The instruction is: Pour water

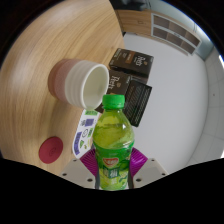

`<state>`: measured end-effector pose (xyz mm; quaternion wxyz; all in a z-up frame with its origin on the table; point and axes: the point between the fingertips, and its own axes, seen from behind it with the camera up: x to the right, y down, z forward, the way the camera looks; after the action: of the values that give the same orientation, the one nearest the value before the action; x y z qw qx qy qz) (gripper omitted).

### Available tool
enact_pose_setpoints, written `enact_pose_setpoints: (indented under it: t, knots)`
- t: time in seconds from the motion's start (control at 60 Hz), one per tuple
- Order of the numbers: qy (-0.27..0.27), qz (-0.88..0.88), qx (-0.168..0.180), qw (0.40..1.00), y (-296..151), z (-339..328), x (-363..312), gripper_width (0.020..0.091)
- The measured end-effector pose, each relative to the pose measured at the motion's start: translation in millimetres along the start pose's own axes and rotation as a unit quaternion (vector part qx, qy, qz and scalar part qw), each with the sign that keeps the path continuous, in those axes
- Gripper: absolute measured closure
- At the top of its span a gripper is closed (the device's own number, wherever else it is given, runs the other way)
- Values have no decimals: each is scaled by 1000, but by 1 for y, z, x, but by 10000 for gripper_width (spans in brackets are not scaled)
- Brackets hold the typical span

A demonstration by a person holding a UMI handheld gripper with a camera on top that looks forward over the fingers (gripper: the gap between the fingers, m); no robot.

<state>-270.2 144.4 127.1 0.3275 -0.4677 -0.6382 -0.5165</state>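
Note:
A green plastic bottle (113, 140) with a green cap and a pale label stands upright between my fingers. My gripper (113, 163) is shut on the bottle, with a magenta pad (138, 160) pressed to each side of its lower body. A white cup (89, 85) with a pink outer wall lies tilted just beyond the bottle, its open mouth facing me, on the edge of a round wooden table (50, 45).
A dark box (131, 62) with pale print sits beyond the bottle, and a second dark box (135, 100) lies to the right of the cup. A white and purple carton (88, 132) is left of the bottle. A dark red lid (51, 150) lies on the grey surface.

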Motion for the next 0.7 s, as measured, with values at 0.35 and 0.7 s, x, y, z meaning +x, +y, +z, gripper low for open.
enact_pose_setpoints:
  t: [0.35, 0.7]
  knots:
    - [6, -63, -14, 998, -2, 1, 11, 732]
    - [-61, 491, 88, 865, -12, -45, 35, 714]
